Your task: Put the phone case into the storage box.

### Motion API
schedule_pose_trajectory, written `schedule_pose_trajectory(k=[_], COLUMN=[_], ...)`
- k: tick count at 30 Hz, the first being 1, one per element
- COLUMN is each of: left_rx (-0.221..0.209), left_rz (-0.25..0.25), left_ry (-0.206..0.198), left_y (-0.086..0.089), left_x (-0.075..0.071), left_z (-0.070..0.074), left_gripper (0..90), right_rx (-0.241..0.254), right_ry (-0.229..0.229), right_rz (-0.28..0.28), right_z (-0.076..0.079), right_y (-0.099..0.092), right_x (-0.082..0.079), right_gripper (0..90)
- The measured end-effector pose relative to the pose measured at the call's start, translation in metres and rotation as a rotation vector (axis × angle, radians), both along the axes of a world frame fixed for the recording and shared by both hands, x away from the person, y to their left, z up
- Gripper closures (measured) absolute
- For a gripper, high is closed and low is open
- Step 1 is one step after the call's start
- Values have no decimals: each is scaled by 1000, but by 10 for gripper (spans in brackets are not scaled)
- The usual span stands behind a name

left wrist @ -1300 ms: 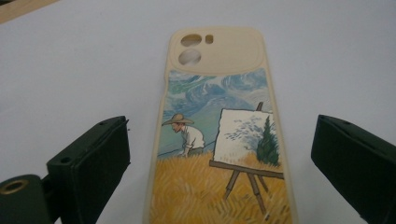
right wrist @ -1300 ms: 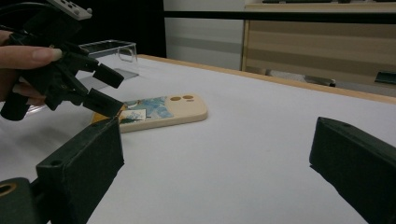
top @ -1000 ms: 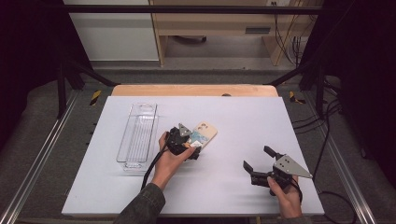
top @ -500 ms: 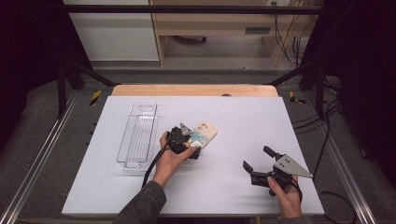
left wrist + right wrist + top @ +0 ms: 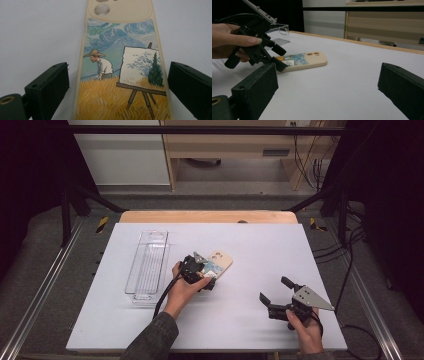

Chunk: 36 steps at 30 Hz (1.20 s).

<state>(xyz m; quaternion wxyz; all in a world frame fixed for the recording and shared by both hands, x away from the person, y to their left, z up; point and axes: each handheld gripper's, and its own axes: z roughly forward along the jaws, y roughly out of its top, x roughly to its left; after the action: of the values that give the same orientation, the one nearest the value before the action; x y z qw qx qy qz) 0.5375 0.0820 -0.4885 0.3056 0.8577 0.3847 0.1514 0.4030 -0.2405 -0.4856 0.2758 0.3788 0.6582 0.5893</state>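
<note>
Our left hand-held gripper (image 5: pixel 204 273) mid-table, jaws spread wide and tipped down — our left hand (image 5: pixel 182 289) wrapped round its body, sleeved forearm coming in from below, our right hand-held gripper (image 5: pixel 274 292) well apart, near the front edge, jaws gaping, our right hand (image 5: pixel 305 332) gripping from behind

The left gripper (image 5: pixel 207 274) has edged slightly further along the phone case (image 5: pixel 220 263).
</note>
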Motion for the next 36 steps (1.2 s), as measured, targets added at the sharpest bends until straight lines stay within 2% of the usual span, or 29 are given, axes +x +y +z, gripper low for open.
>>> schedule_pose_trajectory(k=[9, 15, 19, 24, 28, 36], left_rx=[17, 14, 16, 19, 1, -69], left_rz=[-12, -4, 1, -1, -12, -17], left_ry=[6, 14, 9, 7, -10, -97], left_y=[-1, -2, -2, -2, -3, -5], left_x=[0, 1, 0, 0, -3, -13], left_z=[-3, -3, -1, -1, 0, 14], left_gripper=[46, 53, 105, 110, 114, 116], right_rx=[1, -9, -12, -12, -14, -23], right_ry=[3, 2, 4, 8, 5, 9], right_rz=[2, -2, -2, -1, -1, 0], right_z=[0, 0, -1, 0, -1, -1], right_y=[0, 2, 2, 2, 2, 3], right_x=[0, 0, 0, 0, 0, 0], right_gripper=[29, 29, 29, 29, 29, 29])
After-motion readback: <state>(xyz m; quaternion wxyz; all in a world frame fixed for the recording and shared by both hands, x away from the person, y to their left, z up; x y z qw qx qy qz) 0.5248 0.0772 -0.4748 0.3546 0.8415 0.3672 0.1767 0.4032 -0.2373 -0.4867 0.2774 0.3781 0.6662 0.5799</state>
